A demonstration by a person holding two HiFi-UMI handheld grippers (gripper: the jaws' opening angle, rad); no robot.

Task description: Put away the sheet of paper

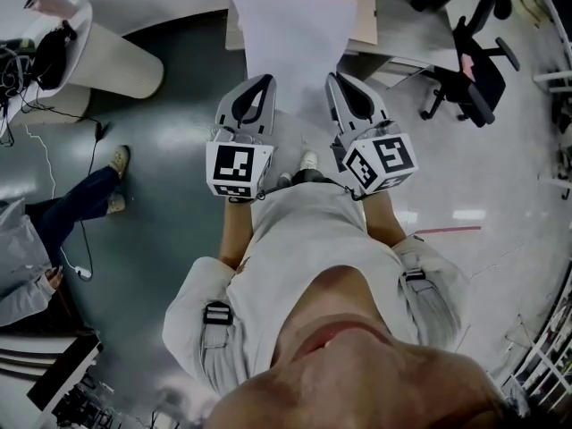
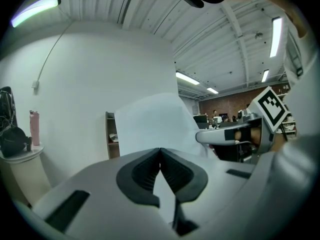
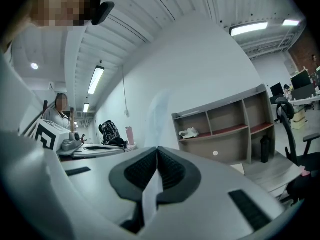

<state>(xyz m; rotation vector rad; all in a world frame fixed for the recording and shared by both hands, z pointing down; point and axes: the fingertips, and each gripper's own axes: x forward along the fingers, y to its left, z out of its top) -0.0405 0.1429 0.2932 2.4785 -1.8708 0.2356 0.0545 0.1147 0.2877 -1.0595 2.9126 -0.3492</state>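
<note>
1. The sheet of paper [image 1: 295,34] rests on nothing. It is held out nearly flat in front of the person, on the near side of the open shelf unit [image 3: 225,129]. Seen from above, its far edge overlaps the unit's top, but I cannot tell whether it truly reaches over it.
2. The left gripper [image 2: 160,153] is clamped on the corner of the sheet farthest from the shelf unit on that side. Its dark pads meet with only paper between them.
3. The right gripper [image 3: 157,153] is pinched the same way on the other near corner, with a sliver of white showing below its pads.
4. Neither tong is empty; together they carry the sheet.
5. As I judge it, this is the carrying step: the paper is lifted and brought up to the shelf unit, but not yet put away.
6. The next move calls for lining the sheet up with a compartment or the top and feeding it in far edge first. Both hands should travel together so the paper does not buckle, and only then should both tongs let go. I cannot say which compartment is meant.
</note>
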